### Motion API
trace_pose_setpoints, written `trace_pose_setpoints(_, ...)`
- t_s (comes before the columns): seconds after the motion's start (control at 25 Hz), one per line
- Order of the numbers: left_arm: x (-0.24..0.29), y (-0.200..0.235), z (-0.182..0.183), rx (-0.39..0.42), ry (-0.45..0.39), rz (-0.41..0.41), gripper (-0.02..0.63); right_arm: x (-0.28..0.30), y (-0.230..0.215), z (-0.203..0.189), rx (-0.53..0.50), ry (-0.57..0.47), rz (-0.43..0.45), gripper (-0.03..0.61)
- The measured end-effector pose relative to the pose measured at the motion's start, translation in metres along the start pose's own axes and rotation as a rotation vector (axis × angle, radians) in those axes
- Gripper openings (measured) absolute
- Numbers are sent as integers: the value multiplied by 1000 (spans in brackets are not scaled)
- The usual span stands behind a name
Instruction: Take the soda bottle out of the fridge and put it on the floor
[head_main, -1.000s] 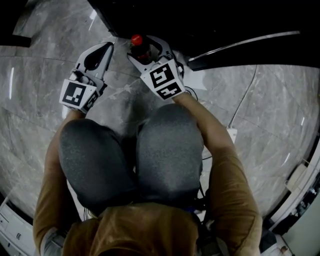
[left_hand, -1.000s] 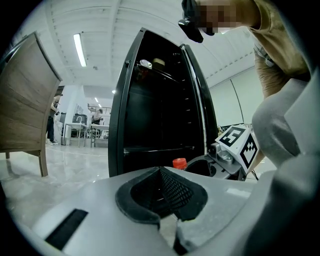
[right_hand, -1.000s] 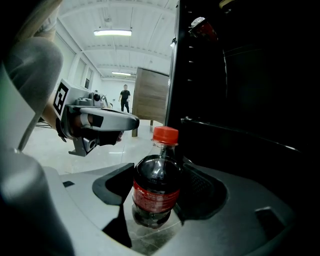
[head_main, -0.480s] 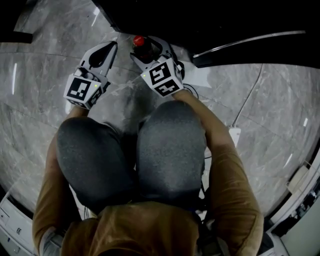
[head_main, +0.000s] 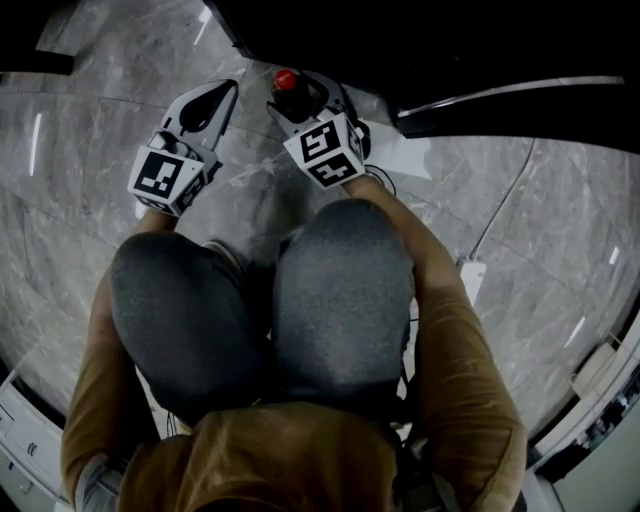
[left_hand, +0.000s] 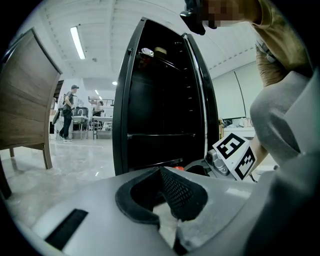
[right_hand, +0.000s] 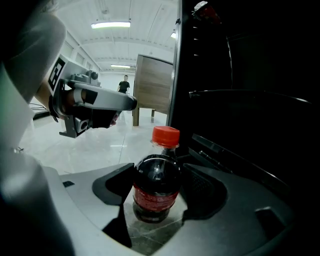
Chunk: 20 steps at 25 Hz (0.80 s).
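Soda bottle (right_hand: 156, 196): dark rounded plastic with a red cap and label, lower centre, upright on the veined marble floor (right_hand: 90, 150). We log the right hand-held gripper (right_hand: 159, 183) clamped on its sides. Left hand-held gripper (left_hand: 161, 192): mesh-textured pads closed, empty. Black fridge (left_hand: 160, 100): interior too dark to read.

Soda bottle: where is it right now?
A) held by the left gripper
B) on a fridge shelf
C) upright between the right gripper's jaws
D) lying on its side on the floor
C: the right gripper view shows the soda bottle upright, red cap on top, with the jaws of the right gripper against its sides. The left gripper is shut on nothing.
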<state>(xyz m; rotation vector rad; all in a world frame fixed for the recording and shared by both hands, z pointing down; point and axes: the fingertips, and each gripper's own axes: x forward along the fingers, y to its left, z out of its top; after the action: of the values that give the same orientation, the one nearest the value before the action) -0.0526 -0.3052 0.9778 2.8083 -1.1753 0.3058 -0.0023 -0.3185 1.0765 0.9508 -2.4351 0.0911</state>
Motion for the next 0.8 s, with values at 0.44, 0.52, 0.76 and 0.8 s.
trace_pose_setpoints(0.44,1,6,-4,-5,2,8,2,9,5,-34,-24,70,1,298)
trace_pose_setpoints(0.52,1,6,-5,-6,2,7,2,6,7,-38,-23,70,1,298)
trace_pose_setpoints(0.76,1,6,-5,-12,0,9,2,2,9,-42,-28,74,-14,298)
trace_pose_setpoints(0.8,1,7,-5,-12,-1,9,2,1,9,-43,-30,76,-15,298)
